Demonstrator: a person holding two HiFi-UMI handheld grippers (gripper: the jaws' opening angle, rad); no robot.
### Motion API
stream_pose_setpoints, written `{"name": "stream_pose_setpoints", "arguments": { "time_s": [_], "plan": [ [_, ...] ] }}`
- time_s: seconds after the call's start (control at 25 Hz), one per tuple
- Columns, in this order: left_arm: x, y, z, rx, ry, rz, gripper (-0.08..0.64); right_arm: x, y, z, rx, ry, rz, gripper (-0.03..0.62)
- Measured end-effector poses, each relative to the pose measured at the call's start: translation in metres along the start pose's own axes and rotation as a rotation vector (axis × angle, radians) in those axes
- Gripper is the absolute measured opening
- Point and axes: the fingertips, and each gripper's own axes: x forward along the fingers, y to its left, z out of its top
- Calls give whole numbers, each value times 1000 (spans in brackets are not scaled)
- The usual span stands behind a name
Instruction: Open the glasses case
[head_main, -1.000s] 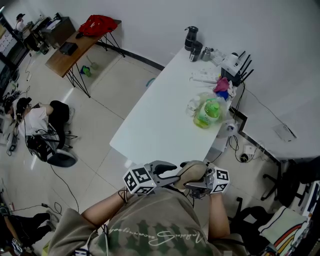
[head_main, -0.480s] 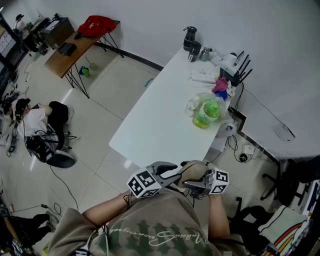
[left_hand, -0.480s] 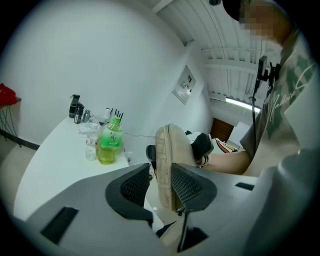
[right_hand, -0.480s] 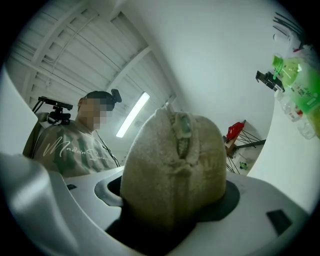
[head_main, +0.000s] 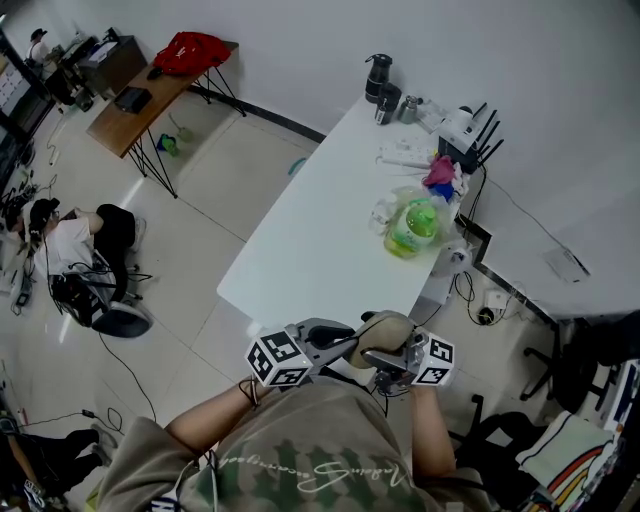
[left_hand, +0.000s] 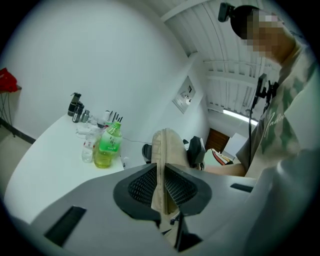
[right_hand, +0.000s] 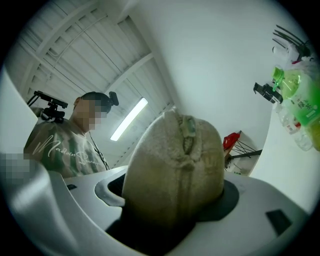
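A beige felt glasses case (head_main: 384, 336) hangs in the air in front of my chest, just off the near end of the white table (head_main: 320, 240). My right gripper (head_main: 388, 356) is shut on the case's body; in the right gripper view the case (right_hand: 175, 170) fills the space between the wide-set jaws, its zip seam facing the camera. My left gripper (head_main: 352, 346) comes in from the left. Its jaws are closing, and in the left gripper view the pads pinch the thin edge of the case (left_hand: 162, 160).
On the table's far end stand a green bottle (head_main: 412, 225), a clear bottle, a black flask (head_main: 380, 75) and a router (head_main: 465, 125). A wooden desk (head_main: 140, 100) with a red bag stands at the back left. A person (head_main: 75, 240) sits on the floor at left.
The left gripper's jaws, spread wide beside the case before, have come together on its edge. Both hands stay in about the same place.
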Motion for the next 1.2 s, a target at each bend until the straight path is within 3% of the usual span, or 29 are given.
{"name": "stream_pose_setpoints", "arguments": {
  "time_s": [0.32, 0.56, 0.68, 0.92, 1.04, 1.2],
  "plan": [
    [-14, 4, 16, -65, -111, 12, 34, -4, -7, -8, 24, 39, -44, 341],
    [-17, 6, 19, -57, -129, 28, 34, -3, -9, -8, 28, 4, -52, 337],
    [-19, 3, 17, -20, -105, 37, 34, -1, -5, -6, -16, 22, -41, 337],
    [-13, -5, -3, 113, 37, 29, 35, -3, 5, -1, -62, 49, -4, 326],
    [-11, -5, -10, 108, 79, 20, 51, -1, 12, -5, -65, 80, 22, 313],
    [-14, -1, -5, 71, 59, 14, 164, 0, 19, -1, -21, 33, 59, 314]
  ]
}}
